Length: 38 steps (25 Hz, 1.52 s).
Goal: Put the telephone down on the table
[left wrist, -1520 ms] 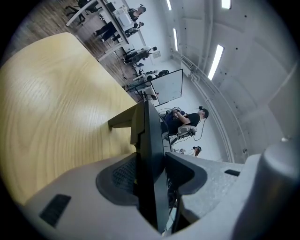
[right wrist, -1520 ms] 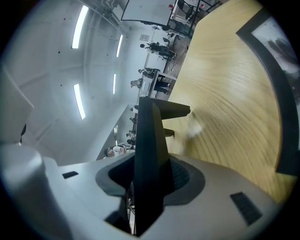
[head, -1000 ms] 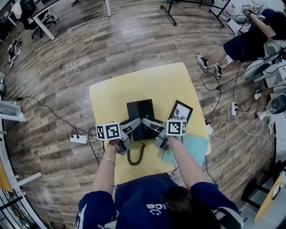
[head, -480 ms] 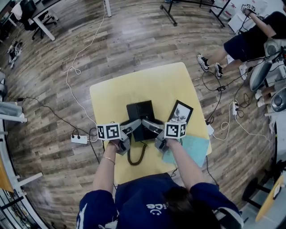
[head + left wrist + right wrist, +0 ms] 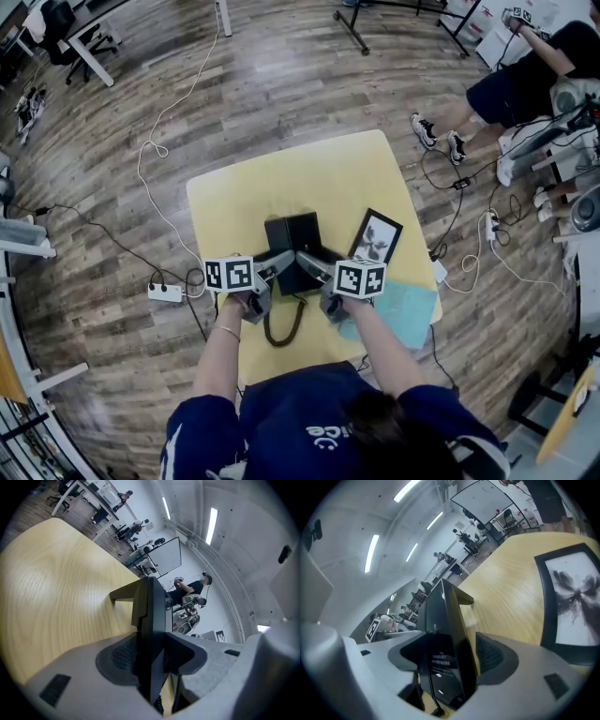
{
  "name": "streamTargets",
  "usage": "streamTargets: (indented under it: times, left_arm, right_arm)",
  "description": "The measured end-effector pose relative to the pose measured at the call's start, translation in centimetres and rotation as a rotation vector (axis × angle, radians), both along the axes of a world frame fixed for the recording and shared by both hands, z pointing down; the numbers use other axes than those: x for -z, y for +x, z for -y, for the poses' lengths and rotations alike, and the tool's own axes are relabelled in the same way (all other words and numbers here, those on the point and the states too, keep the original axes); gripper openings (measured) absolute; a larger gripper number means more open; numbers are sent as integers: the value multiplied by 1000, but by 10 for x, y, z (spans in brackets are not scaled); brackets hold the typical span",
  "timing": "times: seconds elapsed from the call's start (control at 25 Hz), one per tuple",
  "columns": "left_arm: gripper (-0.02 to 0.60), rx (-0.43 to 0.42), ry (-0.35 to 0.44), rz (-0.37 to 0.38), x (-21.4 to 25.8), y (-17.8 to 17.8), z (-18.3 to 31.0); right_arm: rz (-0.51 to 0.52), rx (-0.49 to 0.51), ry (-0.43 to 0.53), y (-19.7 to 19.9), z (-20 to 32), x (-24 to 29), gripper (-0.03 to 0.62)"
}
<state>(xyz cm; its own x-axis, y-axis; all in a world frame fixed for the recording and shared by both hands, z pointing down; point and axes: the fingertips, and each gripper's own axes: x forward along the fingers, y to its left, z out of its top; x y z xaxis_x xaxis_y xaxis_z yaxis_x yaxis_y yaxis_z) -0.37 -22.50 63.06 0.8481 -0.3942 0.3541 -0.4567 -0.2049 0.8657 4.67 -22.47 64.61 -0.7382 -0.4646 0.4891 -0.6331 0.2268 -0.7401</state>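
Note:
The black telephone [image 5: 292,240] rests on the yellow table [image 5: 234,197], and its coiled cord [image 5: 281,324] trails toward the near edge. My left gripper [image 5: 278,266] holds the phone's near left side. In the left gripper view both pads press on the telephone [image 5: 152,616], with the left gripper [image 5: 152,660] shut on it. My right gripper [image 5: 315,263] is at the phone's near right side. Its jaws have just been opening. In the right gripper view the telephone [image 5: 445,625] still stands between them, with a gap at the right pad [image 5: 490,654].
A black-framed picture [image 5: 377,239] lies right of the phone, also in the right gripper view [image 5: 572,606]. A pale blue sheet [image 5: 405,314] covers the near right corner. Cables and a power strip [image 5: 164,292] lie on the floor at left. A seated person [image 5: 525,75] is at far right.
The right gripper's marker cube has rolled and shifted a little left, and its jaws have spread off the phone. The left gripper and the telephone have stayed put.

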Motion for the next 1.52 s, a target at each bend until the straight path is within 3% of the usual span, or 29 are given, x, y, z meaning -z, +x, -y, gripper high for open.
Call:
streamTargets:
  times: [0.36,0.48,0.68,0.88,1.16,1.32,1.52]
  left_arm:
    - [178,23,12,23,-2,-1,-1]
    - [181,48,47,88,-2,-3,-3]
    - [198,104,109,276,-2,-15,-3]
    - [199,200,153,304,17,-29,-13]
    - [199,104,276,411,39,-25,-54]
    - [199,128,386,485,58,-30,-74]
    - [199,163,481,481,88,-37,-104]
  right_arm:
    - [-36,11,10,1,-6,2,357]
    - [-59,-3,29,2,-7,4,373]
    - [-125,-28,92,9,-4,19,395]
    - [-236,-69,210,22,-3,43,402]
    - [-246,-80,279,29,-29,71,402]
    - [-265,-109,335,32,-49,88,402]
    - [-322,-106,420,27,-82,104,400]
